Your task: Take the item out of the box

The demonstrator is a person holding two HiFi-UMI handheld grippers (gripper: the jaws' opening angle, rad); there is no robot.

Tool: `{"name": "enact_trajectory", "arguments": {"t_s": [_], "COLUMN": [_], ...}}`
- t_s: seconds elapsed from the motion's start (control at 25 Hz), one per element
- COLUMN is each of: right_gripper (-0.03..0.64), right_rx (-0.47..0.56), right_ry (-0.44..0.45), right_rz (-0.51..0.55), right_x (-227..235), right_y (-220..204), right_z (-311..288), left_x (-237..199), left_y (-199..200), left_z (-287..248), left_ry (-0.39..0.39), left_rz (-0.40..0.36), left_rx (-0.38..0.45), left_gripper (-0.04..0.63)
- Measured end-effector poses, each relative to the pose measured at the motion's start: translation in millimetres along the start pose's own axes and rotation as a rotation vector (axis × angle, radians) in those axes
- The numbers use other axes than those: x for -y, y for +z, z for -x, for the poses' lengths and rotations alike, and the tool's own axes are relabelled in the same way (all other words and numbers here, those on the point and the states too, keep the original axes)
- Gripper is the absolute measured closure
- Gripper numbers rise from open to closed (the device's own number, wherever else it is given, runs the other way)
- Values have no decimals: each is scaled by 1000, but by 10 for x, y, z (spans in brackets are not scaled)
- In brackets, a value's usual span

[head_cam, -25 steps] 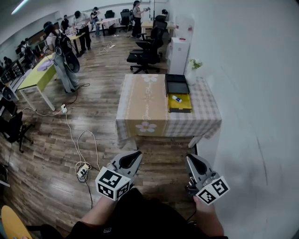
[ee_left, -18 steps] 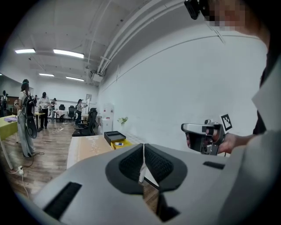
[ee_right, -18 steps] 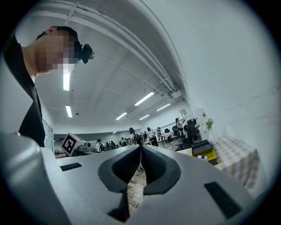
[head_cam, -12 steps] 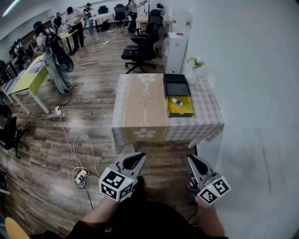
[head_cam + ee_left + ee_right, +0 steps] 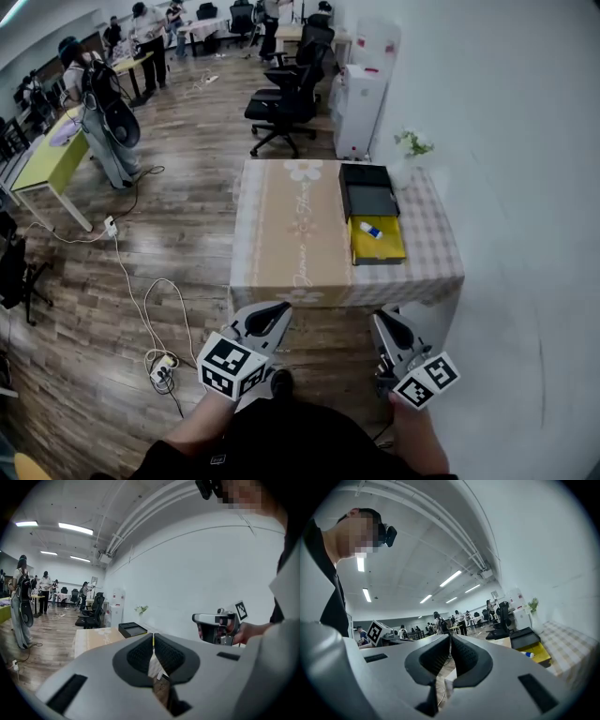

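Note:
An open box (image 5: 379, 251) with a yellow inside lies on the right part of a cloth-covered table (image 5: 291, 234), its black lid (image 5: 367, 187) lying just behind it. Inside the box rests a small white item with a blue end (image 5: 371, 229), also seen as the small item (image 5: 527, 654) in the right gripper view. My left gripper (image 5: 277, 311) and right gripper (image 5: 382, 321) are both held low in front of me, short of the table's near edge. Both are shut with nothing between the jaws. My left gripper view shows the right gripper (image 5: 216, 626) in a hand.
A white cabinet (image 5: 361, 105) and black office chairs (image 5: 291, 103) stand behind the table. A white vase with flowers (image 5: 412, 150) stands at the table's far right corner. Cables and a power strip (image 5: 161, 367) lie on the wooden floor at left. People stand at far desks.
The table has come closer and shifted slightly right in the head view as I walk toward it. Both grippers stay shut and held in the same place.

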State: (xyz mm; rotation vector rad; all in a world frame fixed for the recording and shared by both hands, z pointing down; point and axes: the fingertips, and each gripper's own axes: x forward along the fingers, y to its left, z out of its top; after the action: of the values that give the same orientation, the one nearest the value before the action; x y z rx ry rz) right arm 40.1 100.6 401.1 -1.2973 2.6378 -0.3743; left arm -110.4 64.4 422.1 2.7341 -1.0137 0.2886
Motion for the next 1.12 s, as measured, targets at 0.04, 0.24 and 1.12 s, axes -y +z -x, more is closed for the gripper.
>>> {"name": "enact_trajectory", "arguments": {"t_s": [0.04,0.24,1.12], "right_gripper": [578,578,578], "right_rx": [-5,-17,-49], "right_ry": [2,4,-12], "right_rz": [1,15,-11], "right_x": [10,29,785], "right_y": [0,46,70], "right_z": [-97,-481,-1055], "left_x": [-95,-477,-1011], "left_y": [13,87,227], "left_z": [-15,-58,-873], "left_ry": [2,5,-18], "left_rz": [5,24,30], "left_rx": [2,19,-5], "left_gripper": [575,575,575]}}
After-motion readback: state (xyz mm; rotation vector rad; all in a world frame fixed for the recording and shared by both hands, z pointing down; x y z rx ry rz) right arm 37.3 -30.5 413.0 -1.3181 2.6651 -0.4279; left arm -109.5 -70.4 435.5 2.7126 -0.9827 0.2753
